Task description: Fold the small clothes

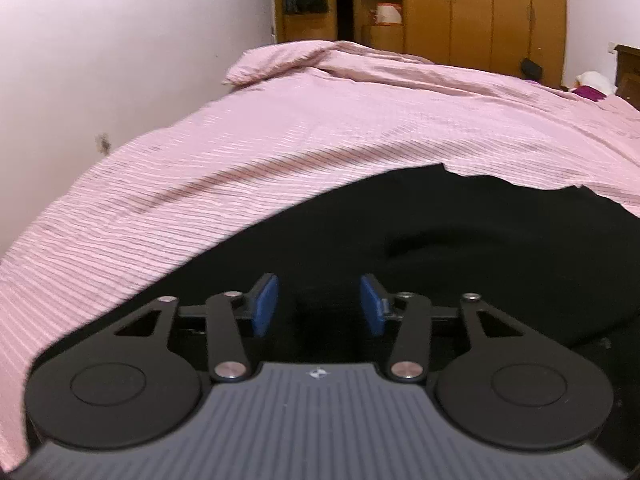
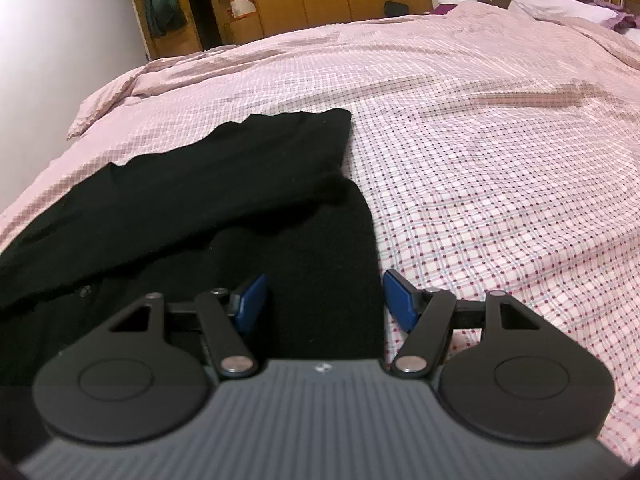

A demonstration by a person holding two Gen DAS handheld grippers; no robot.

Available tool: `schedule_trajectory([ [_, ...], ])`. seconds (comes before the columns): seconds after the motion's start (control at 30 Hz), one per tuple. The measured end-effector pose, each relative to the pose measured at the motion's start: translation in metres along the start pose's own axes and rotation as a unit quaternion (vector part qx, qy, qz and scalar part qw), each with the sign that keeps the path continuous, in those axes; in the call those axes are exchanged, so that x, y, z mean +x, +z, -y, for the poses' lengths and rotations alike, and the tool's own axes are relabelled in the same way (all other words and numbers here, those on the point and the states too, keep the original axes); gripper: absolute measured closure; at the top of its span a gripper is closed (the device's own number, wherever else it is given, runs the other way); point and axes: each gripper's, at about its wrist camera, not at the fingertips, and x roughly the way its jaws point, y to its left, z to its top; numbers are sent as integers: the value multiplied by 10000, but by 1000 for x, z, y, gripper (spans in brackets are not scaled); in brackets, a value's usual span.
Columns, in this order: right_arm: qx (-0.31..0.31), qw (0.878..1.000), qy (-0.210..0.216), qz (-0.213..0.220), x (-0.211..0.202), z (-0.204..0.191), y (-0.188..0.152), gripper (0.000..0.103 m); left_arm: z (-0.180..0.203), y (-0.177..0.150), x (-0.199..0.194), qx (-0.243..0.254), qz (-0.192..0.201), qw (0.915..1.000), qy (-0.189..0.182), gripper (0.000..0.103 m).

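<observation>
Nearest in the left wrist view, the left gripper hangs low over a black garment, its blue pads spread wide with only dark cloth showing between them — nothing is pinched. The frame is blurred, so whether the pads touch the fabric cannot be told.

In the right wrist view, the right gripper is likewise spread apart and holds nothing. It straddles the garment's right edge: the left pad sits over black cloth, the right pad over the checked bedcover.

The garment lies on the near left part of the bed, spread flat. One layer is folded across the top of another, running from the near left up to a squared far corner, and the lower layer ends in a straight edge on the right.

Beyond it the pink checked bedcover stretches away, rumpled into a ridge at the far left corner. At the far right lie a white pillow and some purple fabric. Farthest back stands a wooden wardrobe with open shelves — dark clothes hang at its left, beside a white wall.
</observation>
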Motion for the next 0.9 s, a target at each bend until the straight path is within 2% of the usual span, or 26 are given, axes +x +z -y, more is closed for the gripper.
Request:
schedule_trajectory([
  [0.2,207,9997,106,41,-14,3,3,37,-46,-7,-14,74,-4,9986,532,30],
  [0.4,151,9997,155,86,-27,-3,3,37,-97,-18,-16,127,-202,9942,1045,25],
  [0.5,106,9997,179,106,-32,-7,3,37,-121,-24,-17,69,-322,9927,1163,23],
  [0.67,30,9997,214,70,-34,-16,-1,37,-155,-38,-15,-256,-568,9916,1129,20],
  [0.8,-69,9998,205,-39,-31,-24,-5,37,-178,-55,-11,-748,-812,9891,975,20],
  [0.9,-122,9997,209,-71,-31,-29,-7,37,-188,-66,-8,-920,-867,9886,812,21],
])
